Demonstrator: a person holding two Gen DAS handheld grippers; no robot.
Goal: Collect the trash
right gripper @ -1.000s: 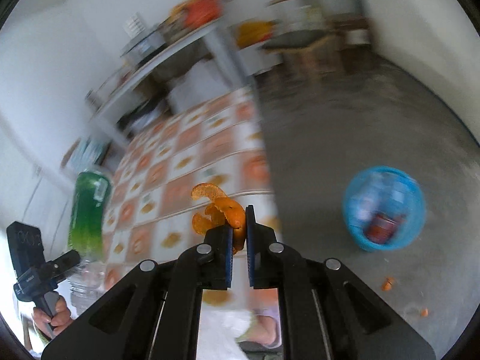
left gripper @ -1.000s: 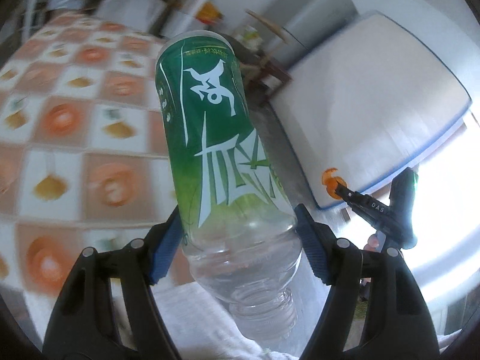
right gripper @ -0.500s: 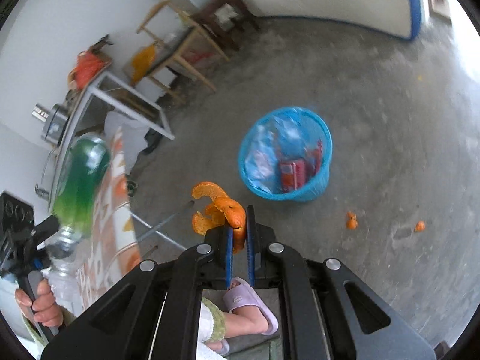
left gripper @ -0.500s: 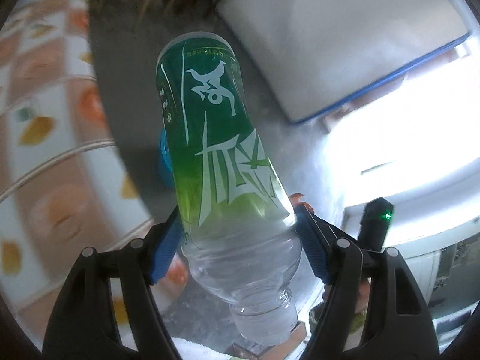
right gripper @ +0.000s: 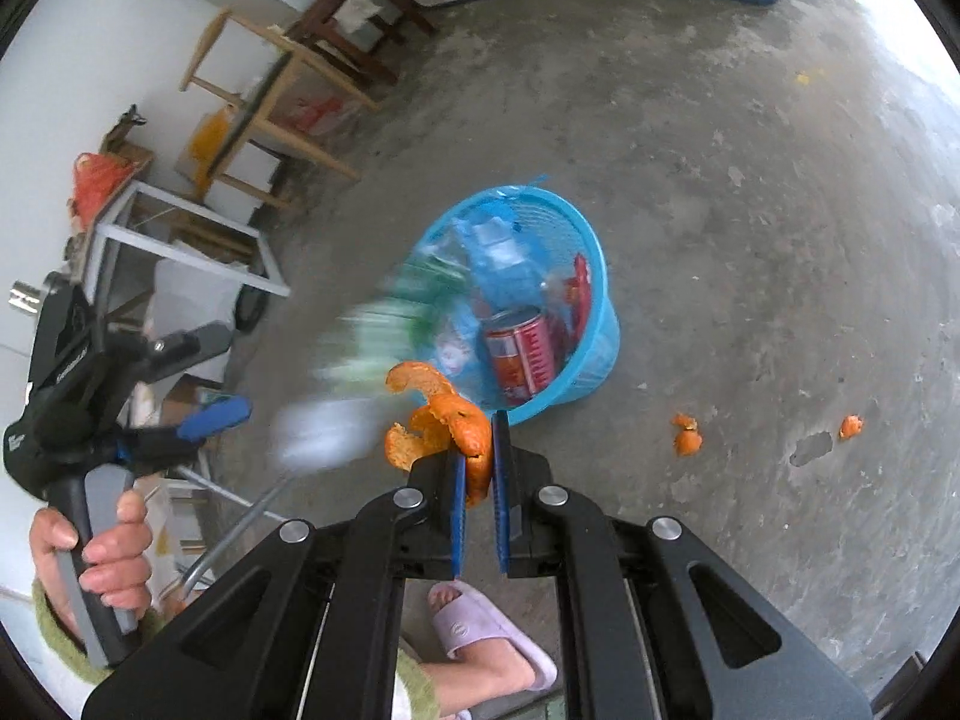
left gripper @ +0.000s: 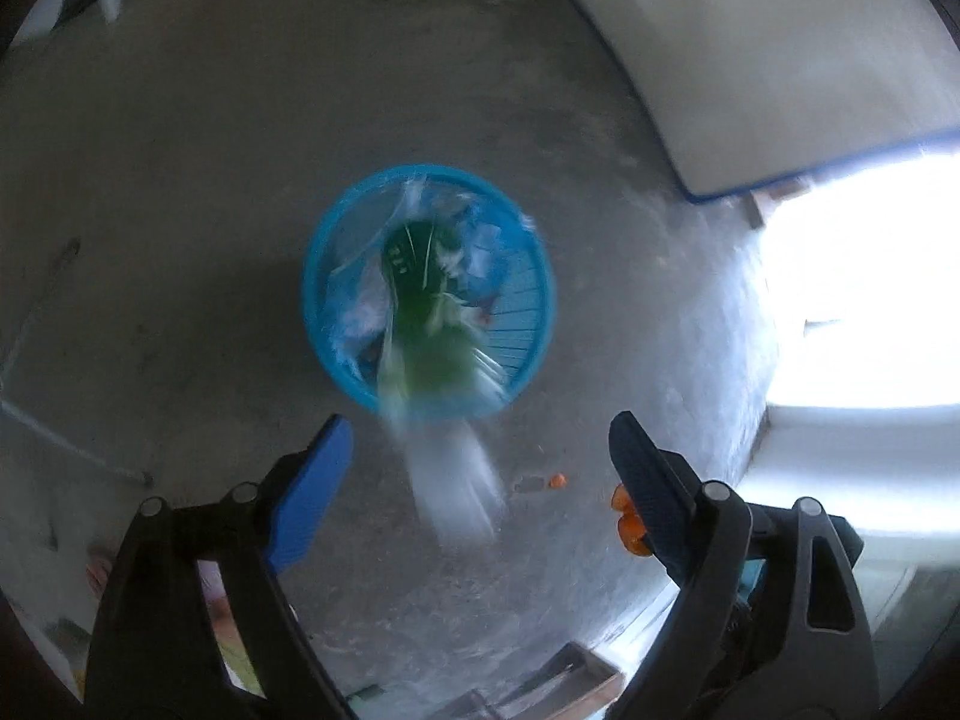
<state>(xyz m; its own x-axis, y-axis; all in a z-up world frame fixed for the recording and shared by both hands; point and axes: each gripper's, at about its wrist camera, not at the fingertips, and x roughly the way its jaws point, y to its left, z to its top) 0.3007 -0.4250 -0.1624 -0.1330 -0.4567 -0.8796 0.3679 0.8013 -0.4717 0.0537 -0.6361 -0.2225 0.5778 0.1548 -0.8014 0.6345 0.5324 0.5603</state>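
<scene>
Left wrist | green-labelled bottle (left gripper: 433,324) blurred, airborne | over blue basket (left gripper: 528,276)

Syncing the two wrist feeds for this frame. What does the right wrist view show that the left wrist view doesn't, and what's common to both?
Right wrist only: the right gripper shut on an orange peel, a red can inside the basket, a hand holding the left gripper's handle, a foot in a lilac slipper, wooden stools.

Left wrist only: the left gripper, whose jaws have just been opening, nothing between them; a bright doorway.

Both: the blue basket, the green bottle blurred in mid-fall towards it, peel scraps on the concrete floor.
</scene>
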